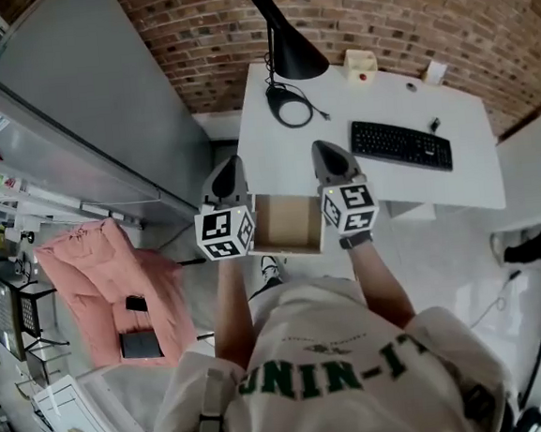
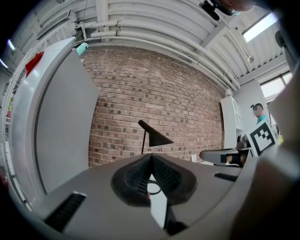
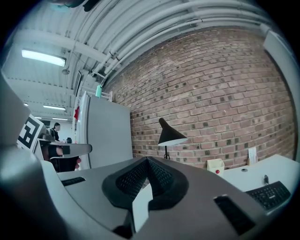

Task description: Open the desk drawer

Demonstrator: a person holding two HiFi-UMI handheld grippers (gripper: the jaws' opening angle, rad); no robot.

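Person's white shirt in the foreground, both forearms extended forward. The left gripper and the right gripper each have their jaws closed together with nothing between them. The desk drawer stands pulled out from the front edge of the white worktop, between the two grippers. A black lamp and a keyboard rest on the worktop, against a brick wall

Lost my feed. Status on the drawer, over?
Left gripper and right gripper: jaws shut, empty. Drawer pulled out, between them. Nothing in the way.
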